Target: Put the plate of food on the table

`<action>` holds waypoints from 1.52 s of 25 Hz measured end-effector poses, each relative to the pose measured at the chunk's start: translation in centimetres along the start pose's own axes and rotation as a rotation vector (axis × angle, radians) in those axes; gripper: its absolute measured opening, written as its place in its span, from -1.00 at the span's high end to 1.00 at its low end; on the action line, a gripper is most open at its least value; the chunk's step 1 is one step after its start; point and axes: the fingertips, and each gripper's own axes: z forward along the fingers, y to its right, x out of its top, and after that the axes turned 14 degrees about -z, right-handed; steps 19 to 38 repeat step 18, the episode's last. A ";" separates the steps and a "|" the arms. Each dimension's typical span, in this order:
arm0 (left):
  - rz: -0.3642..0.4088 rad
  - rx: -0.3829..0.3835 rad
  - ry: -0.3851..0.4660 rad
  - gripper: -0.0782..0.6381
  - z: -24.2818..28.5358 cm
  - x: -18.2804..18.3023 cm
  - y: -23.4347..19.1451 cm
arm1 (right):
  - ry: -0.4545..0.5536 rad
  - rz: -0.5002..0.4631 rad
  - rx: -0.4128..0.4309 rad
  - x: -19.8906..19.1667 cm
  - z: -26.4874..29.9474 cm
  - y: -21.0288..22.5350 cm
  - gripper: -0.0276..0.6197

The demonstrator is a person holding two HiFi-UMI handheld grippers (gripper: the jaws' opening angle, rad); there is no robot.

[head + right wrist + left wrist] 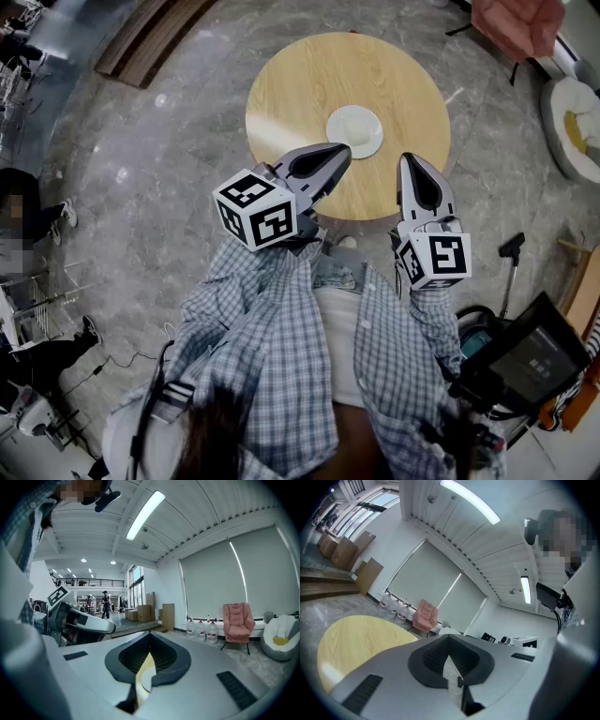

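A white plate (354,131) rests on the round wooden table (291,84), a little toward its near side; no food shows on it from here. My left gripper (343,152) is shut and holds nothing, its tip just short of the plate's near-left rim. My right gripper (411,161), also shut and with nothing in it, hovers over the table's near edge to the right of the plate. In the left gripper view the left gripper (449,638) has its jaws together, the table (356,639) lying to their left. In the right gripper view the right gripper (150,635) is closed, with a sliver of plate (146,679) below.
A person's hand (517,23) reaches in at the far right. A white round seat (570,127) stands right of the table, a vacuum (511,248) and a dark device (525,356) at near right. A pink armchair (237,618) and water bottles (201,629) stand by the wall.
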 end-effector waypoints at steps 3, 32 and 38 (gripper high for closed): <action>-0.005 0.002 -0.004 0.76 0.1 -0.2 -0.2 | -0.002 -0.001 0.001 -0.2 0.1 0.1 0.90; -0.006 0.013 -0.009 0.76 -0.1 0.3 -0.2 | -0.011 -0.001 0.020 0.0 0.6 -0.2 0.90; -0.006 0.013 -0.009 0.76 -0.1 0.3 -0.2 | -0.011 -0.001 0.020 0.0 0.6 -0.2 0.90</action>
